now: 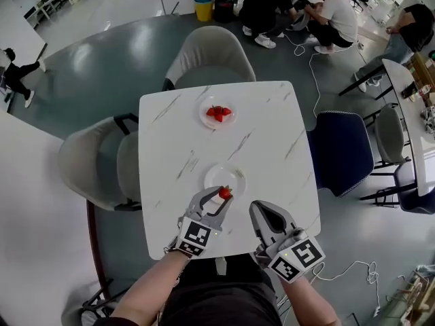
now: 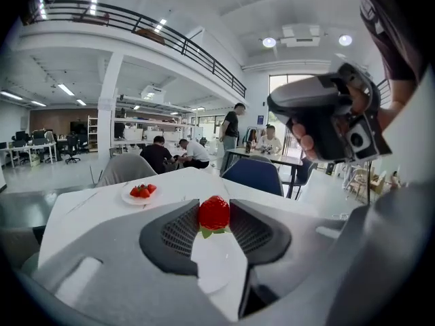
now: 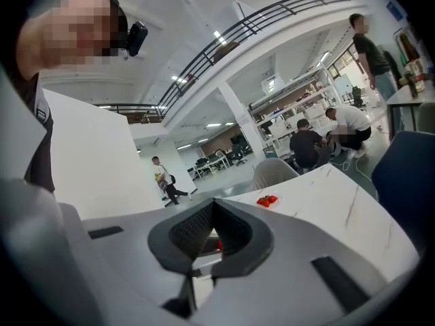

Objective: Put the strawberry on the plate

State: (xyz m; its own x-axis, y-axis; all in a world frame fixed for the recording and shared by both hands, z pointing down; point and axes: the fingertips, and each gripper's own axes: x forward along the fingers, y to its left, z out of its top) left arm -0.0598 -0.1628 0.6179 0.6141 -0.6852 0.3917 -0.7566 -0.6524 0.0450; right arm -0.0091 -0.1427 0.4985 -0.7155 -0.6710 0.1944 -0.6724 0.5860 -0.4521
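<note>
**Strawberry pinched at the near plate**

So the left gripper [image 1: 219, 201] has its 2 jaws pinching 1 strawberry [image 1: 224, 193], held at the near-right rim of the near plate [image 1: 214, 174] on the table [image 1: 272, 148]. Can't tell if it touches the plate. Further back sits a far plate [image 1: 203, 117] with more strawberries [image 1: 218, 112]. On the right, the right gripper [image 1: 258, 209] has its jaws pressed together with nothing between them, by the table's near edge.

The strawberry [image 1: 224, 193] is red with a few green leaves at one end, and is pinched between the jaws of the left claw [image 1: 222, 197], over the near rim of the plate [image 1: 215, 174]. The plate is round, white and bare, and lies flat on the bench [image 1: 272, 134].
</note>
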